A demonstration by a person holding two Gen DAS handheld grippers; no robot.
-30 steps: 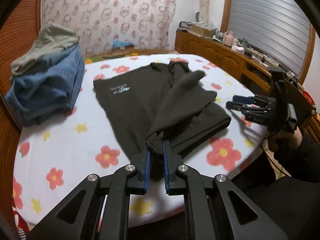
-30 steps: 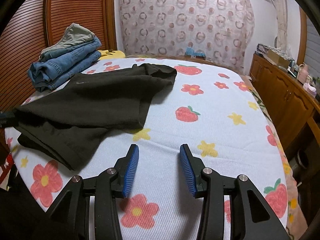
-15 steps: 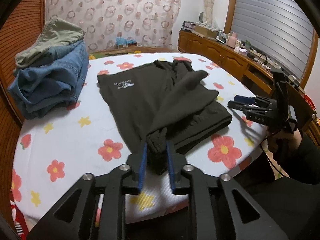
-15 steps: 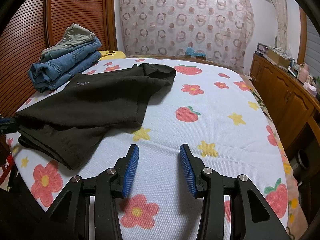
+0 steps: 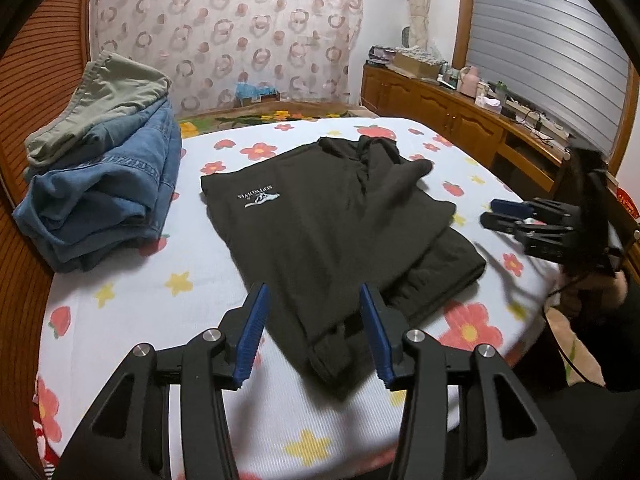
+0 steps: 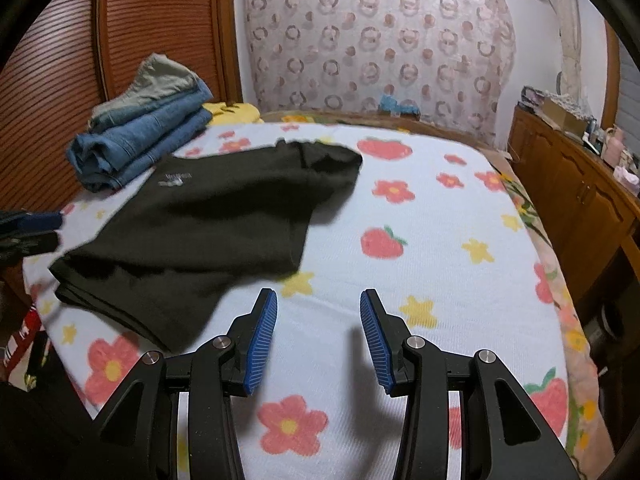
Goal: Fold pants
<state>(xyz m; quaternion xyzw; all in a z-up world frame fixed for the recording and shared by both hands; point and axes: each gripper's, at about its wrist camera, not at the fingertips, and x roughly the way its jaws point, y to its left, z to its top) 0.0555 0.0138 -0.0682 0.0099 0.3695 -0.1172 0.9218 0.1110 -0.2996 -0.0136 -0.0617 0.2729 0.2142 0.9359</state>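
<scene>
The dark pants (image 5: 328, 232) are lying folded on the flower-print bed (image 5: 168, 280), one cuffed end resting loose between the spread fingers of the left hand-held gripper (image 5: 312, 332), which is gripping nothing. The right hand-held gripper (image 6: 318, 332) is hovering wide open over bare bedspread just beside the pants' near edge. A stack of folded jeans (image 5: 100, 196) is sitting at the bed's far left corner.

both wrist views low over bed (image 5: 132, 312), facing curtain (image 5: 224, 36) (shared).
</scene>
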